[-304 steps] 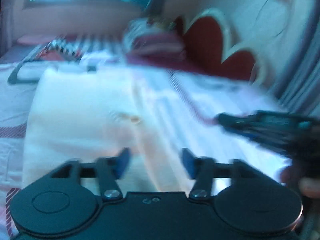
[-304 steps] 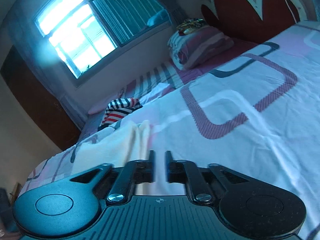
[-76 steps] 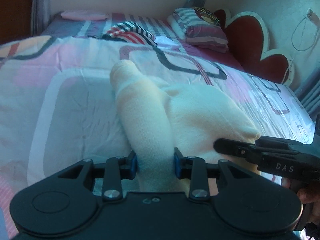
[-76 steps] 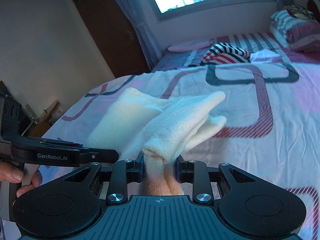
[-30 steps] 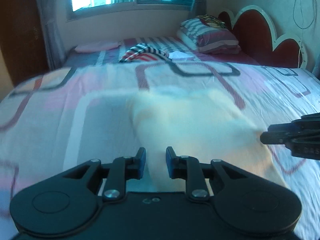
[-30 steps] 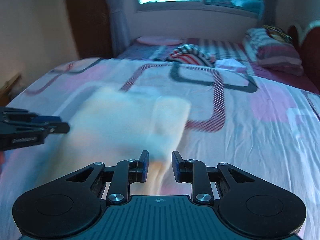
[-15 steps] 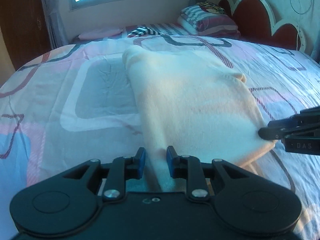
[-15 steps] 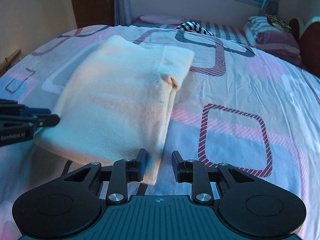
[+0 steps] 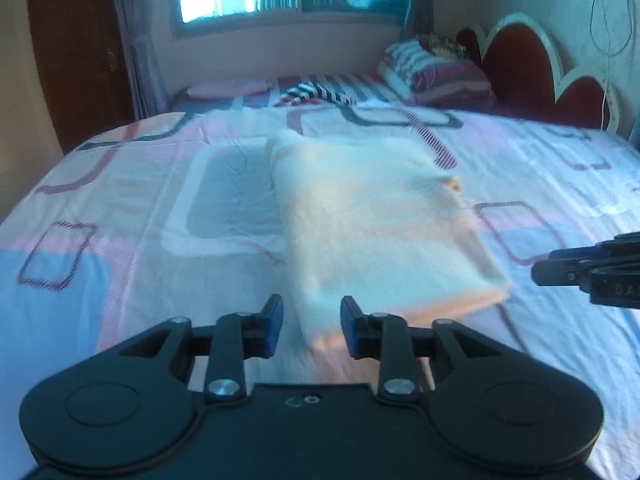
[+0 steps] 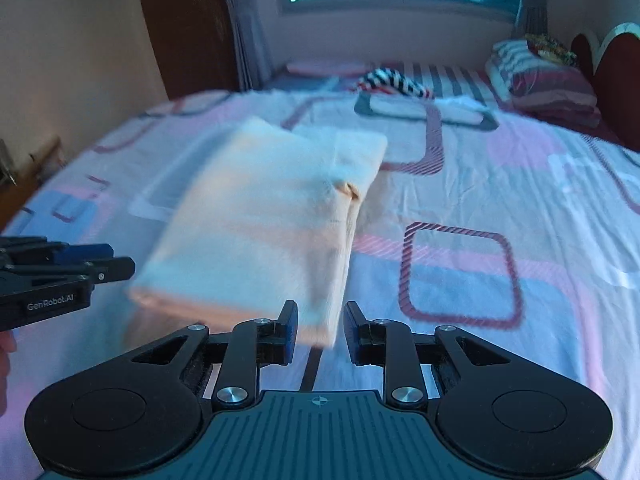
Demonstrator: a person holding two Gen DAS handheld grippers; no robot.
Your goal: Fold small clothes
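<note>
Left wrist view: the left gripper sits low in the frame, black jaws with blue pads parted, gripping nothing. Just beyond, mid-frame, the cream garment lies as a soft, fuzzy folded rectangle on the smooth patterned sheet.

Right wrist view: the right gripper is likewise parted and bare. The garment lies centre-left; a striped cloth sits at top.

cream garment: 1 | striped garment: 1 | pillow stack: 1 | grippers: 2
</note>
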